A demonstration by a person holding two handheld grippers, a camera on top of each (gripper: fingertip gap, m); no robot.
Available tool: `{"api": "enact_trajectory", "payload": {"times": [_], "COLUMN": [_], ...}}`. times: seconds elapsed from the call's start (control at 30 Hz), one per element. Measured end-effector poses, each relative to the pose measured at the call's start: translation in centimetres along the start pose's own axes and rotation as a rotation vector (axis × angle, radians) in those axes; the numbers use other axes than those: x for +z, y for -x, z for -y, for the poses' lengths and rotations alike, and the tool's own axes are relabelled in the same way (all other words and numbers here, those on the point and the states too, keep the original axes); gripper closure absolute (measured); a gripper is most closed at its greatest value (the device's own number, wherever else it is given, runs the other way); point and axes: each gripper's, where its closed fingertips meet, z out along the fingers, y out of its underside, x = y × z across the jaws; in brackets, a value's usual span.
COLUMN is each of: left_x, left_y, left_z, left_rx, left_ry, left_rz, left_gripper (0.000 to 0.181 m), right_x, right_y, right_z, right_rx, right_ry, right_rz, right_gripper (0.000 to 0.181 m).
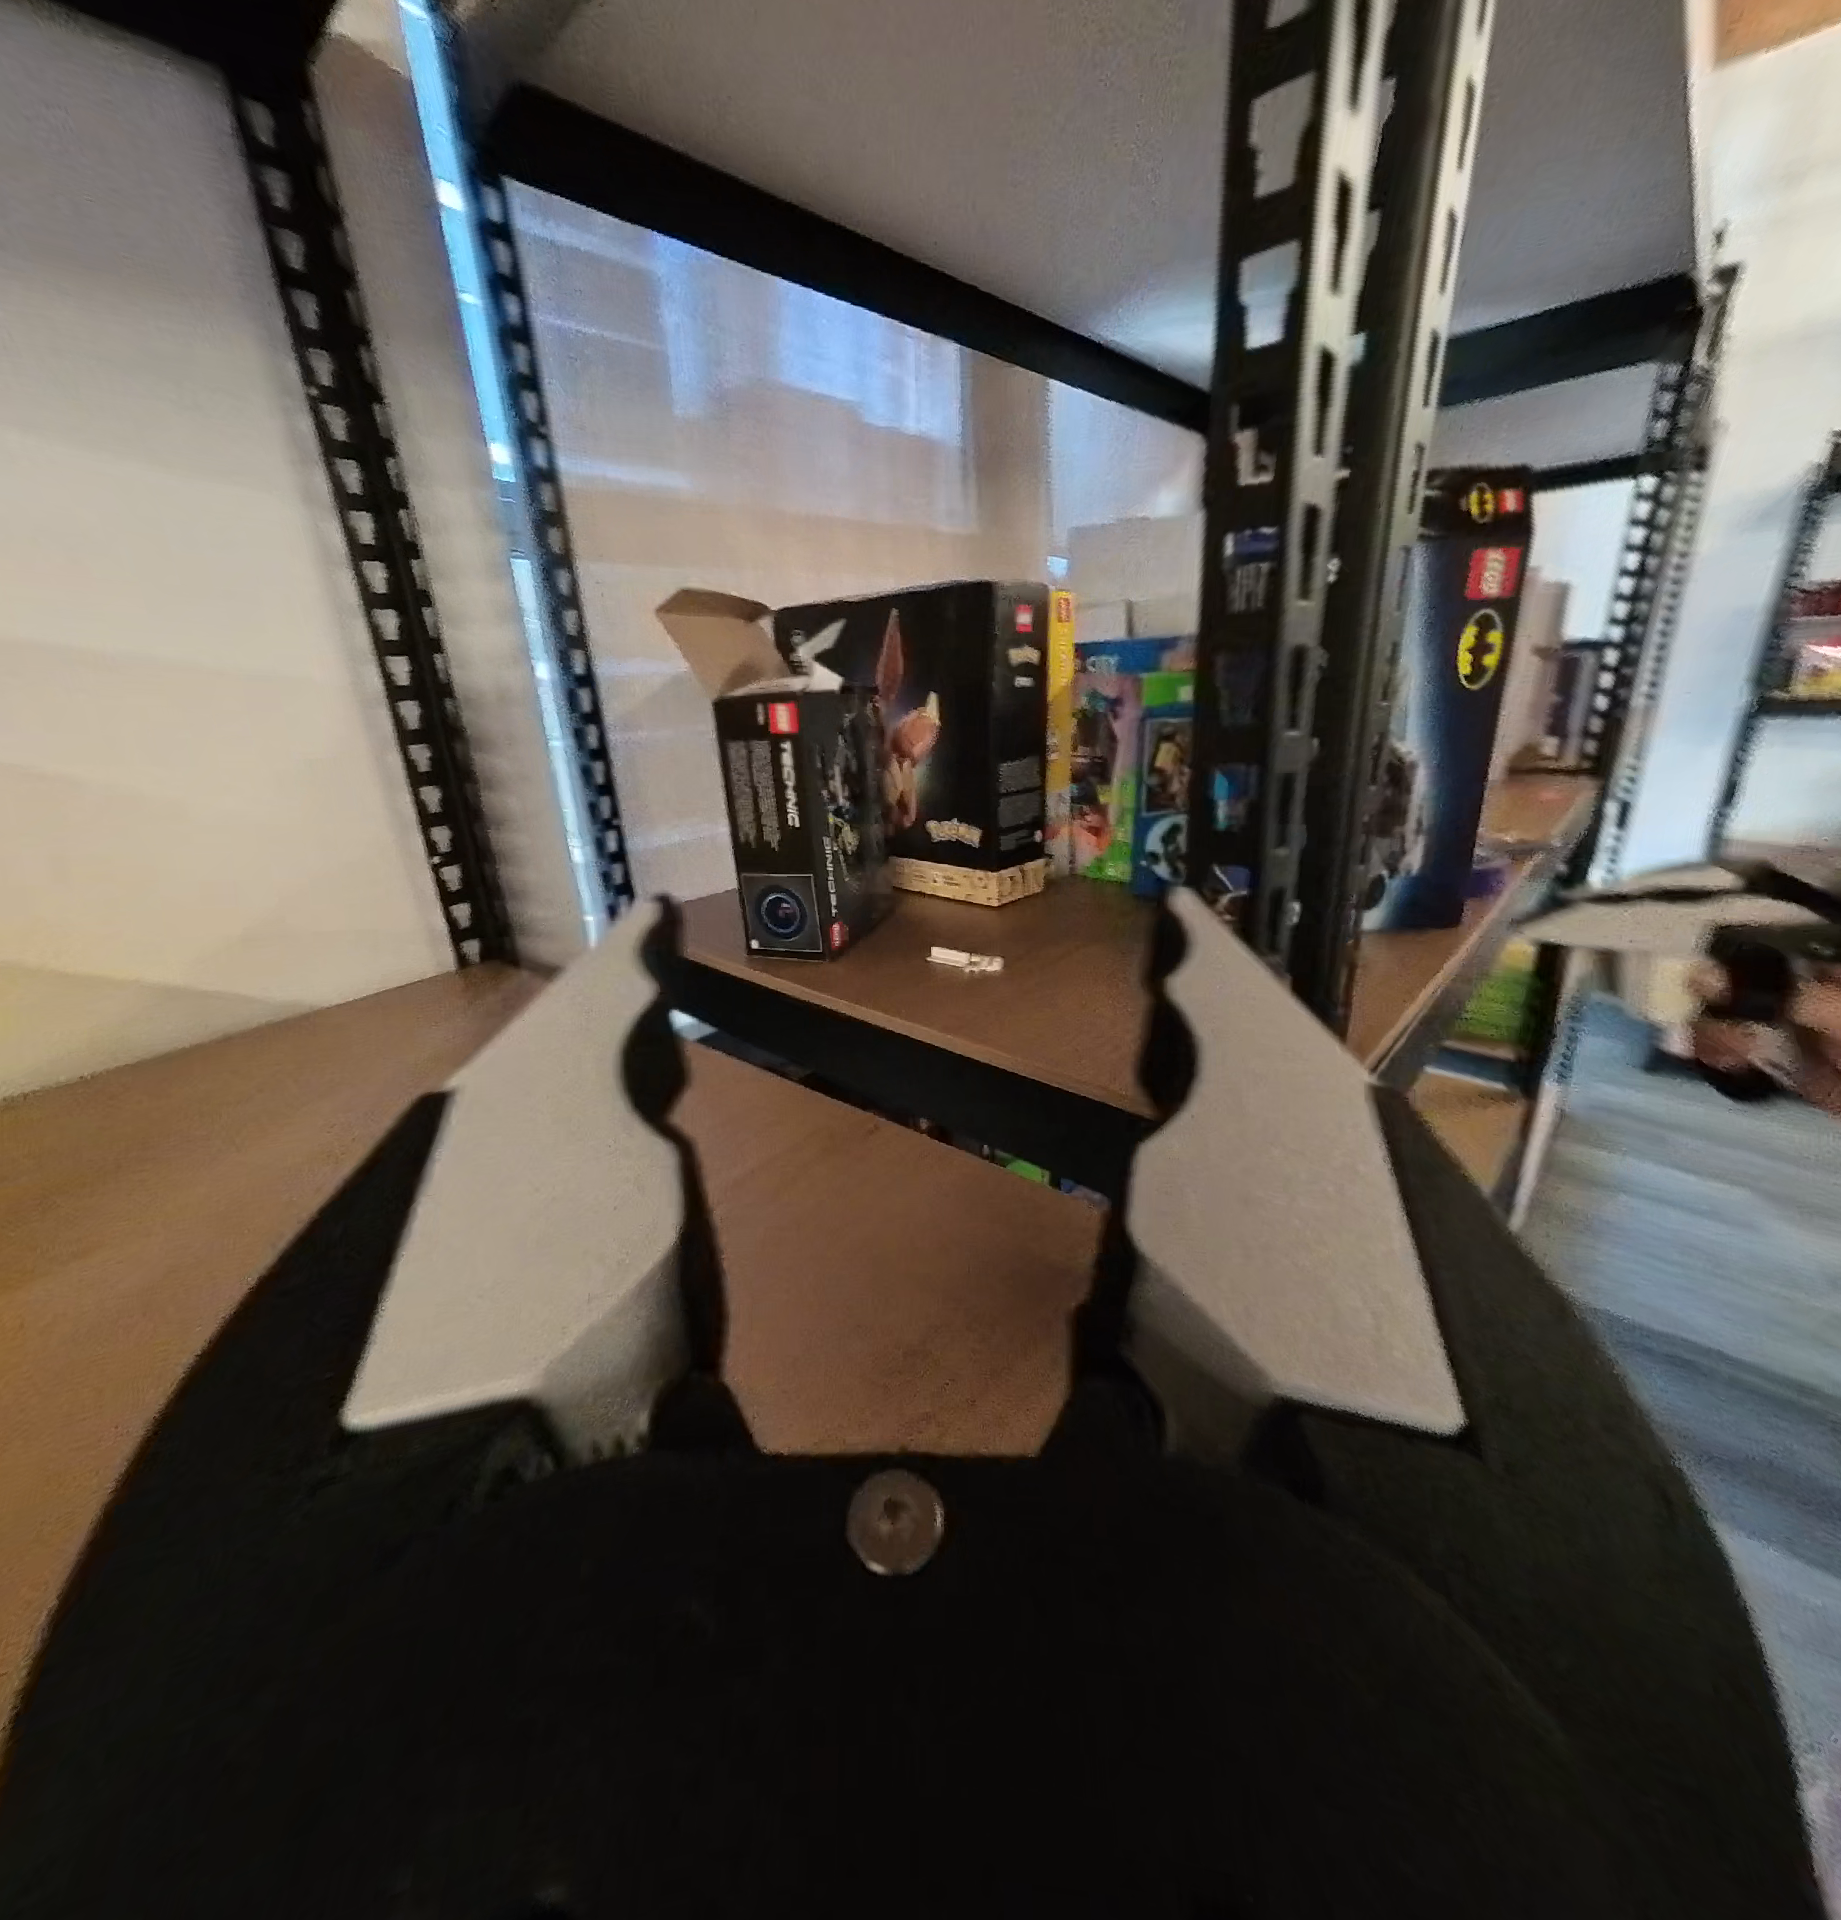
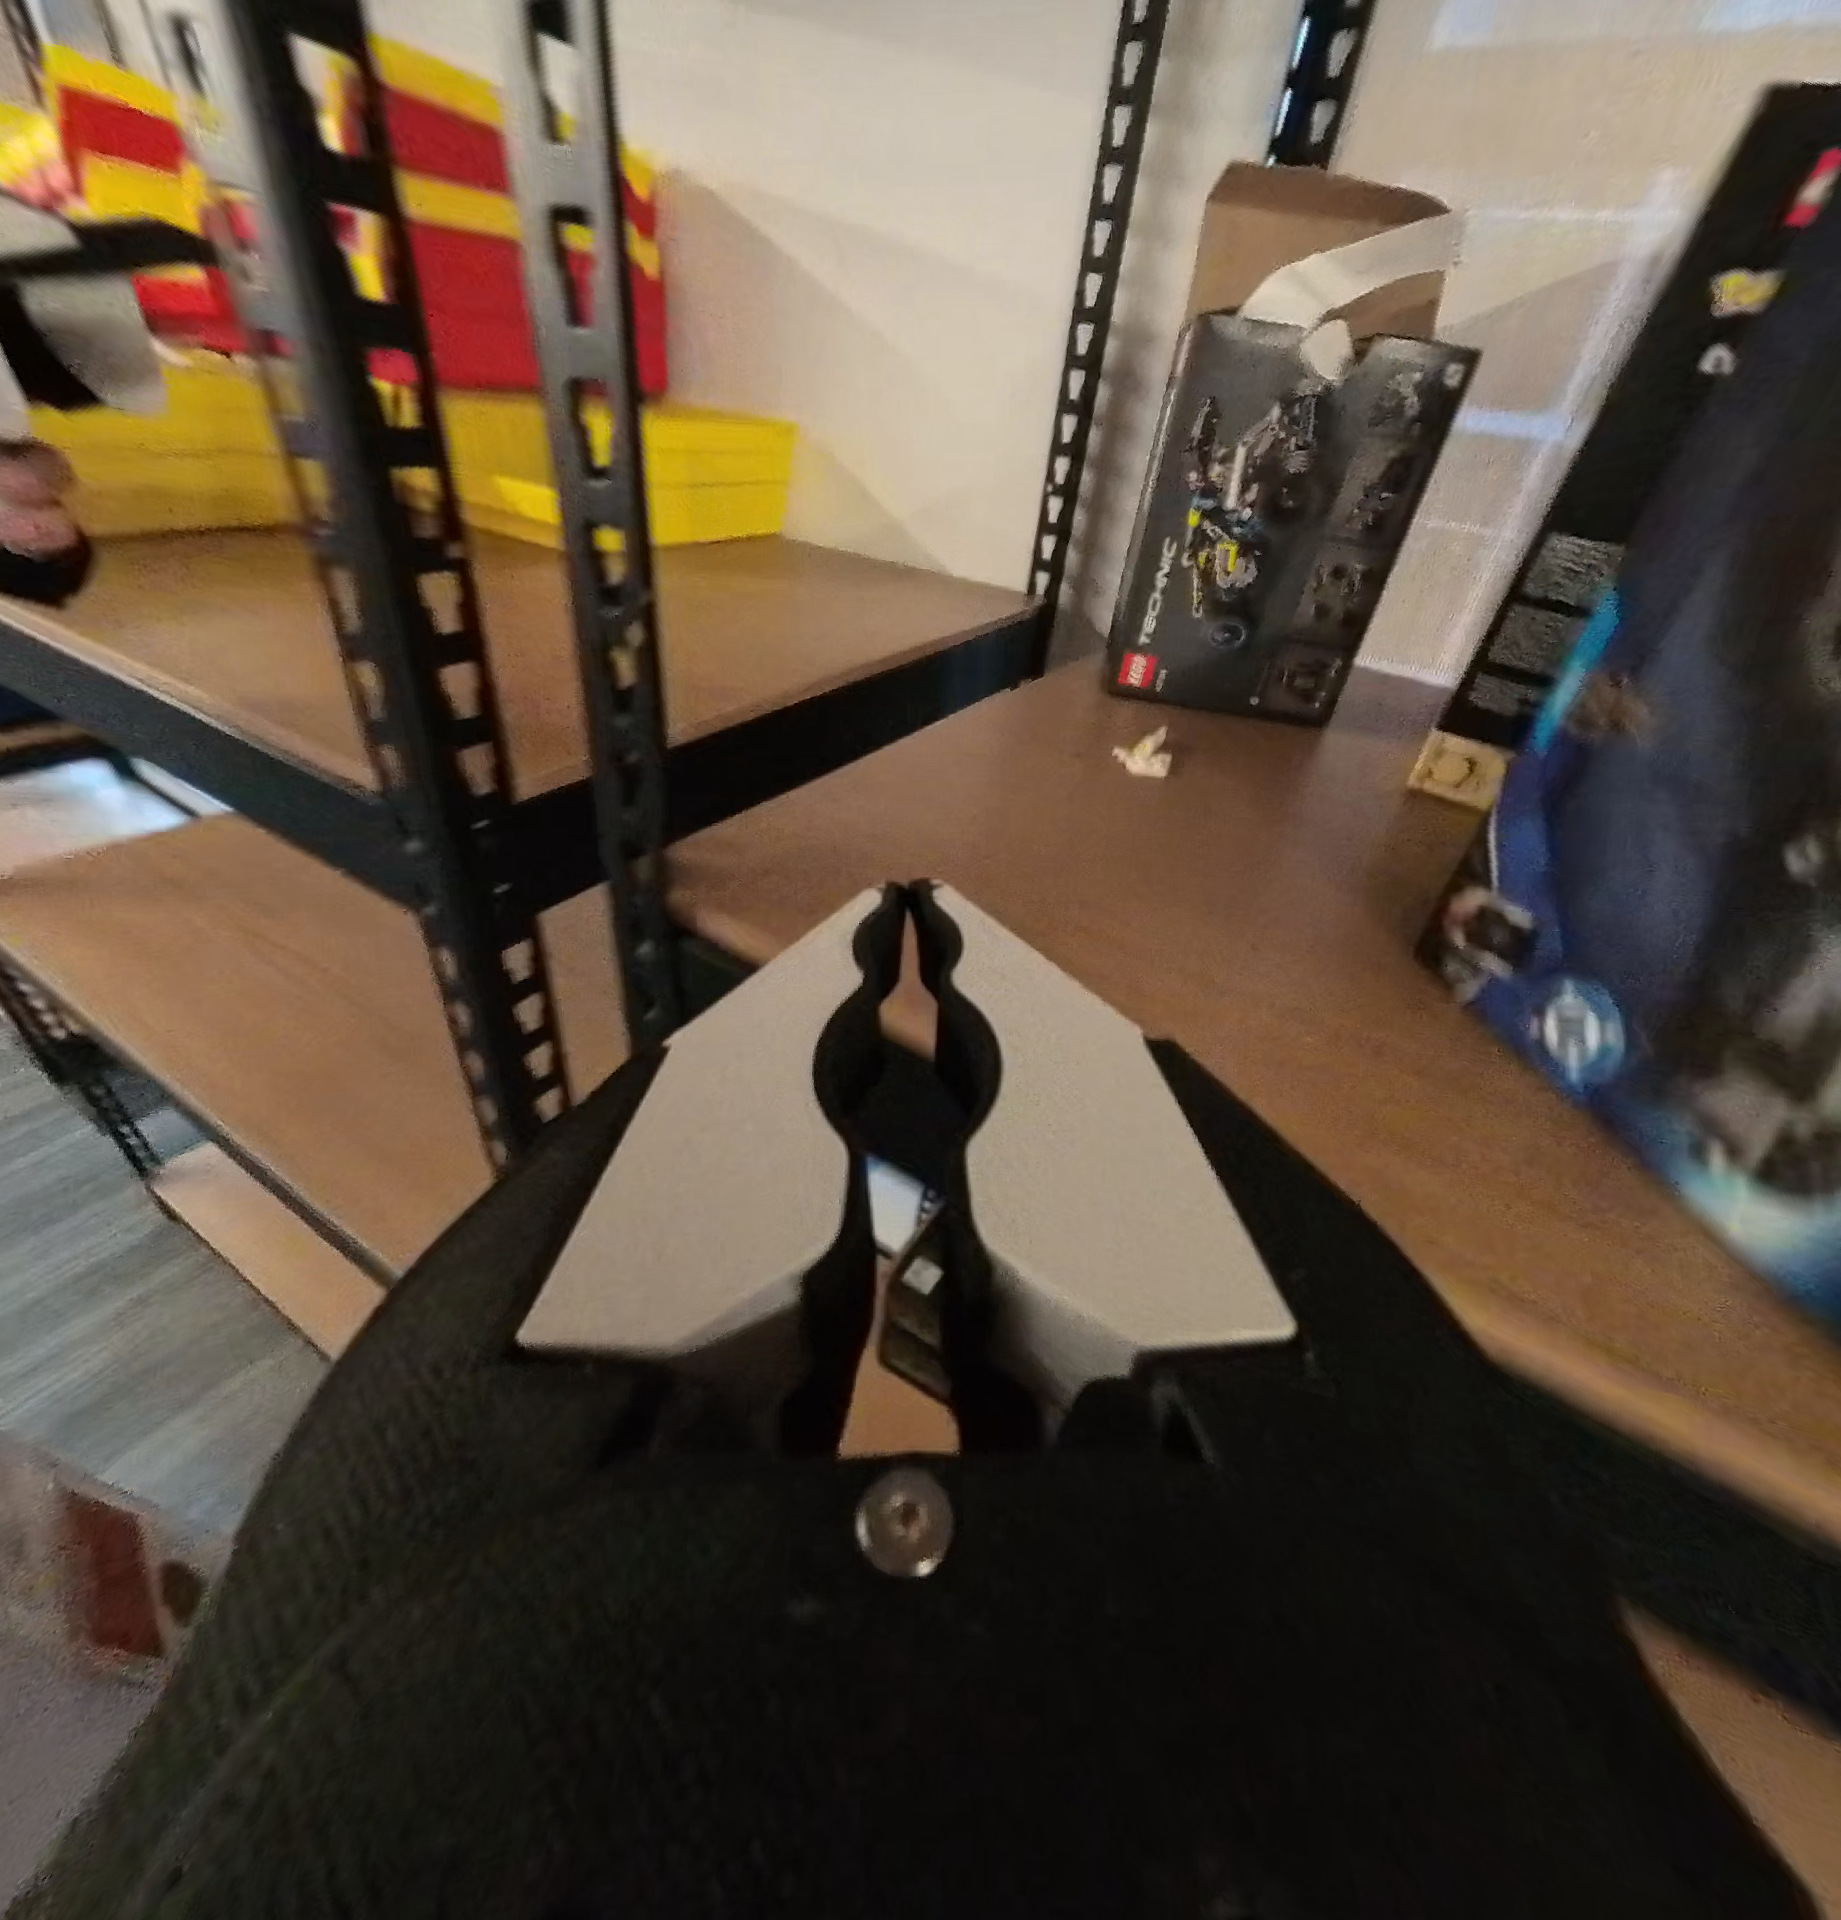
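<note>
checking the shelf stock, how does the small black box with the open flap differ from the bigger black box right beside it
The small black box has its top flap raised, showing brown cardboard; the bigger black box is closed. The small one stands lower and nearer the shelf's front edge, while the bigger one is taller and set further back. The small one shows a dark vehicle, the bigger one an orange-brown figure. Both stand upright on the same wooden shelf.

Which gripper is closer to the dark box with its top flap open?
Probably right. The right gripper, shut, hovers over the same brown wooden shelf as the dark open-flapped box. The left gripper, open, is back over the neighbouring shelf.
</note>
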Motion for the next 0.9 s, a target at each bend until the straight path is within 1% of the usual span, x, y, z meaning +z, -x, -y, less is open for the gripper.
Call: {"api": "enact_trajectory", "payload": {"times": [0.03,0.07,0.1,0.13,0.17,0.3,0.33,0.4,0.43,0.5,0.57,0.67,0.73,0.8,0.87,0.9], "left_x": [1.0,2.0,3.1,4.3,5.5,10.6,11.9,14.2,15.3,17.6,19.7,22.7,24.6,26.5,28.2,29.0], "left_y": [0.9,1.6,2.2,2.7,3.2,3.6,3.6,3.2,3.0,2.4,1.8,0.9,0.7,0.5,0.0,-0.1], "left_z": [0.2,0.4,0.4,0.2,-0.4,-4.2,-5.2,-7.3,-8.4,-10.4,-11.6,-13.0,-14.0,-14.9,-15.1,-15.1], "left_rx": [0.004,0.012,0.018,0.023,0.028,0.089,0.107,0.123,0.125,0.103,0.047,-0.068,-0.096,-0.112,-0.125,-0.127], "left_ry": [0.015,0.03,0.047,0.079,0.129,0.347,0.381,0.439,0.47,0.518,0.539,0.575,0.622,0.653,0.639,0.625], "left_rz": [-0.044,-0.09,-0.13,-0.169,-0.209,-0.352,-0.377,-0.428,-0.45,-0.491,-0.522,-0.557,-0.571,-0.58,-0.596,-0.596], "left_gripper": [0.109,0.114,0.116,0.118,0.117,0.109,0.107,0.105,0.103,0.101,0.101,0.105,0.108,0.109,0.116,0.117], "right_x": [2.2,4.4,6.6,8.9,11.1,18.8,20.4,23.0,23.9,25.2,25.7,26.2,26.5,26.7,26.6,26.6], "right_y": [-0.8,-2.1,-3.5,-4.6,-5.4,-8.8,-9.7,-10.7,-11.0,-11.4,-12.1,-12.7,-12.9,-13.1,-13.1,-13.0], "right_z": [0.6,1.0,1.2,1.2,0.7,-2.7,-3.5,-4.9,-5.4,-6.3,-7.0,-7.3,-7.7,-7.8,-7.8,-7.8], "right_rx": [-0.037,-0.086,-0.129,-0.152,-0.152,-0.158,-0.121,0.043,0.117,0.194,0.189,0.146,0.155,0.178,0.199,0.205], "right_ry": [0.029,0.059,0.093,0.139,0.205,0.437,0.464,0.507,0.531,0.565,0.608,0.63,0.655,0.657,0.654,0.653], "right_rz": [-0.014,-0.05,-0.089,-0.107,-0.101,-0.063,-0.051,-0.009,0.008,0.03,0.003,-0.025,-0.031,-0.037,-0.031,-0.025], "right_gripper": [0.18,0.178,0.166,0.15,0.144,0.139,0.138,0.134,0.133,0.133,0.133,0.134,0.135,0.14,0.158,0.158]}}
